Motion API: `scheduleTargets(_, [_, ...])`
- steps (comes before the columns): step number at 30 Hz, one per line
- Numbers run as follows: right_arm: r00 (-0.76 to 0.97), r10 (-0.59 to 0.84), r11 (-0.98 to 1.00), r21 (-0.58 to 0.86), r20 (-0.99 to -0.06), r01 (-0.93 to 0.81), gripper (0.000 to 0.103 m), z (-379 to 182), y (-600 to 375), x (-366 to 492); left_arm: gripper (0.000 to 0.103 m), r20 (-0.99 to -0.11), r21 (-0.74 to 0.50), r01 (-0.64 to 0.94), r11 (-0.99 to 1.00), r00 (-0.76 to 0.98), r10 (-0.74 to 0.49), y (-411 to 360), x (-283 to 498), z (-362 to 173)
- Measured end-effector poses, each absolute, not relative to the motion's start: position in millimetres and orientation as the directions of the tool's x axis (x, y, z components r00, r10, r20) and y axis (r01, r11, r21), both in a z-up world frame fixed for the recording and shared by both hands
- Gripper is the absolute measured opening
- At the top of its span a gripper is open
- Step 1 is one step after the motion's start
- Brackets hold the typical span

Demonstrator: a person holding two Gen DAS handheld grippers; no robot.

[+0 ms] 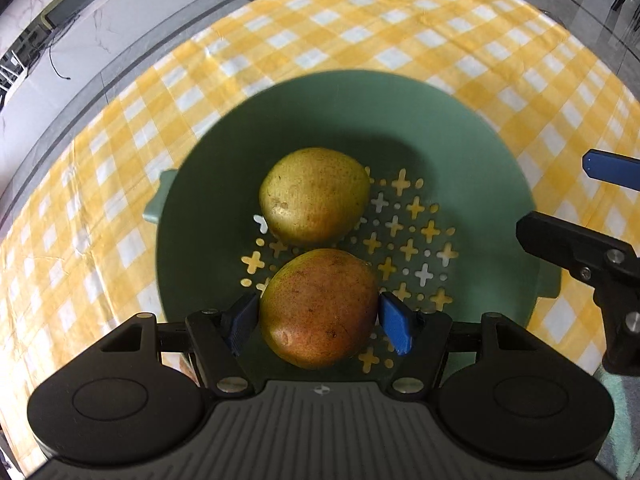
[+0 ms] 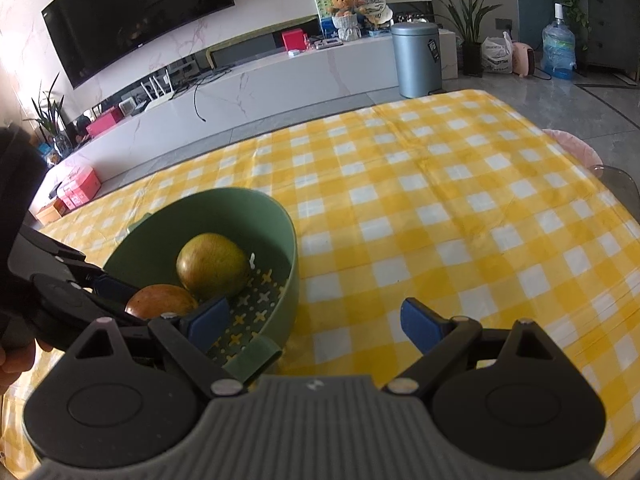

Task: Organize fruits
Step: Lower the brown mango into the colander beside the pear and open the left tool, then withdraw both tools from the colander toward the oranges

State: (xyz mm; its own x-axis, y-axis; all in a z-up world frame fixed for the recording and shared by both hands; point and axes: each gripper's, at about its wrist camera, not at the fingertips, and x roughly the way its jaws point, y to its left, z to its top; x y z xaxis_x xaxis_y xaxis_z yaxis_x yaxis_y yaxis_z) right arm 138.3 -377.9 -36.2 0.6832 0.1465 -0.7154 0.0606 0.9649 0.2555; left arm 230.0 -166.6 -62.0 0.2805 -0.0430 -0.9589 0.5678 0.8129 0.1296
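Observation:
A green colander bowl [image 1: 208,184] stands on the yellow checked tablecloth; it also shows in the right wrist view [image 2: 168,216]. A greenish pear [image 1: 314,195] lies on its perforated floor, seen too in the right wrist view [image 2: 212,265]. My left gripper [image 1: 318,322] is shut on a reddish pear [image 1: 320,304] inside the bowl, with its blue pads against both sides; the reddish pear [image 2: 160,300] shows in the right wrist view as well. My right gripper [image 2: 314,320] is open and empty, just right of the bowl above the cloth. It appears at the right edge of the left wrist view [image 1: 580,248].
The tablecloth [image 2: 440,208] stretches to the right and far side. A pink stool [image 2: 576,146] stands past the table's right edge. A grey bin [image 2: 416,60] and a TV cabinet are behind the table.

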Motion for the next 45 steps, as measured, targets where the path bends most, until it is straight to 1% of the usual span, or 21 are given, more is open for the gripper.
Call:
scheduleTargets(5, [0.668,0.149,0.967,0.25,-0.729,0.057,0.09,-40,-375,138,0.076,-0.958,0.134,0.559,0.818,0.284,-0.038,-166,231,-67])
scheduleTargets(6, [0.666,0.148,0.967,0.249,-0.731,0.057,0.09,-41,-375,138,0.08,-0.957,0.141,0.559,0.817,0.287,-0.031,-167,231,-67])
scheduleTargets(11, [0.66,0.149,0.968,0.245,-0.736,0.054,0.09,-40,-374,135,0.083,-0.954,0.163,0.563,0.81,0.3,-0.017,-168,228,-68])
scheduleTargets(15, [0.659,0.15,0.969,0.241,-0.737,0.049,0.09,-37,-373,131,0.082,-0.931,0.194,0.56,0.805,0.363,-0.028,-169,221,-61])
scheduleTargets(18, [0.658,0.147,0.97,0.239,-0.738,0.052,0.09,-35,-373,128,0.082,-0.918,0.189,0.548,0.815,0.394,-0.053,-165,215,-47])
scheduleTargets(21, [0.664,0.143,0.971,0.233,-0.734,0.048,0.09,-30,-373,123,0.082,-0.895,0.17,0.537,0.826,0.434,-0.098,-155,204,-27])
scheduleTargets(24, [0.672,0.142,0.973,0.227,-0.726,0.04,0.09,-24,-370,117,0.082,-0.866,0.118,0.513,0.85,0.471,-0.165,-138,191,-4])
scheduleTargets(27, [0.683,0.142,0.977,0.213,-0.716,0.021,0.09,-18,-363,110,0.082,-0.837,0.084,0.485,0.87,0.508,-0.202,-120,174,12])
scheduleTargets(28, [0.687,0.139,0.978,0.206,-0.713,0.016,0.092,-16,-359,107,0.082,-0.827,0.078,0.475,0.876,0.522,-0.209,-114,168,16])
scheduleTargets(29, [0.691,0.133,0.98,0.197,-0.711,0.014,0.097,-14,-356,104,0.082,-0.816,0.071,0.467,0.881,0.535,-0.218,-108,161,20])
scheduleTargets(30, [0.698,0.126,0.982,0.187,-0.705,0.012,0.097,-12,-353,101,0.082,-0.805,0.063,0.457,0.887,0.548,-0.226,-102,155,24])
scheduleTargets(38, [0.703,0.147,0.984,0.175,-0.696,-0.032,0.097,-7,-326,82,0.082,-0.74,-0.022,0.346,0.938,0.625,-0.248,-49,109,33])
scheduleTargets(45, [0.723,0.184,0.982,0.154,-0.666,-0.108,0.095,-11,-297,57,0.082,-0.697,-0.044,0.302,0.952,0.674,-0.246,-7,72,22])
